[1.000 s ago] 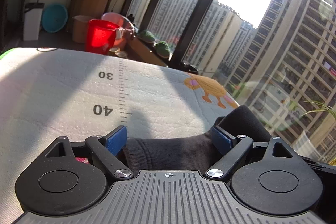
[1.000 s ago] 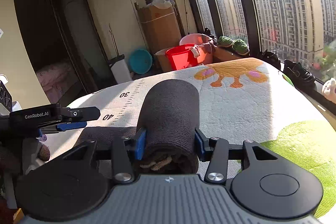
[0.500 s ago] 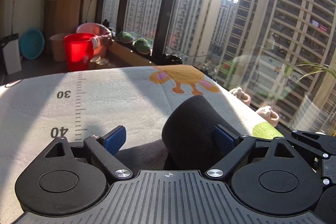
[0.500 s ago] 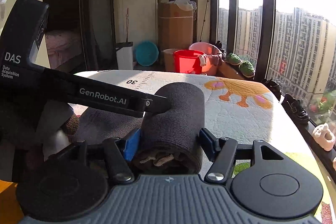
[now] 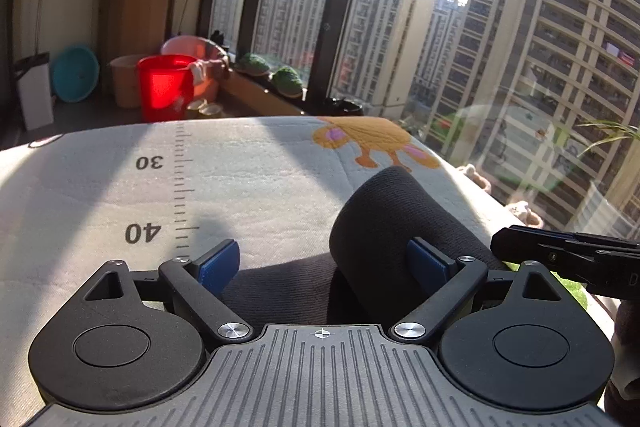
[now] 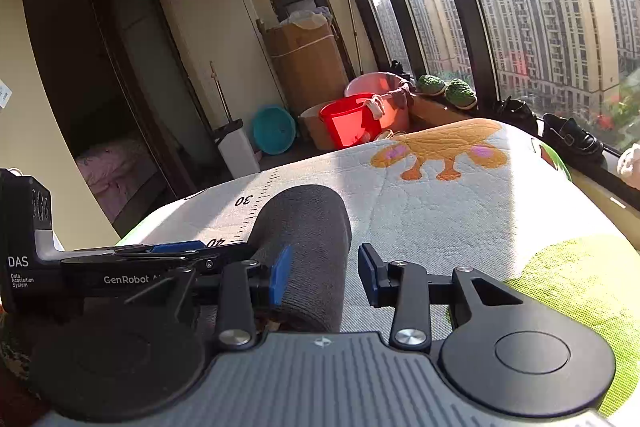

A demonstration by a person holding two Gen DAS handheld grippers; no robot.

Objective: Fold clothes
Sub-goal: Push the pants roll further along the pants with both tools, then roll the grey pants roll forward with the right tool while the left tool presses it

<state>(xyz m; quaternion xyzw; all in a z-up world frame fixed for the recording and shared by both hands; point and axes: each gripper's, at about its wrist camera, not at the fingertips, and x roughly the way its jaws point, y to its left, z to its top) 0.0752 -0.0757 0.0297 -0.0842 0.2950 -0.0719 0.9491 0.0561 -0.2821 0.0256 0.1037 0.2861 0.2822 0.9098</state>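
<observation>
Here the roll [image 6: 308, 247] of dark knit cloth lies on the mat [image 6: 440, 215], its long axis running away from both cameras toward the window end. An unrolled flap [image 5: 276, 291] of the same cloth lies flat beside it, between the roll and the printed ruler.

The right gripper [image 6: 322, 277] has the roll partly between its jaws: the left blue pad rests against the roll's side, while the right pad stands clear of it with bare mat showing in the gap. Those jaws are closing, not yet pinching.

The left gripper [image 5: 324, 263] stands wide open and holds nothing. Its right pad sits just at the roll's flank; its left pad hangs over the flap, well apart from the roll.

Judging by this, the right hand is nearer a grip, since the roll already lies lengthwise along its fingers. Whichever hand squeezes, the pinch must cross the roll's width, not its length.
</observation>
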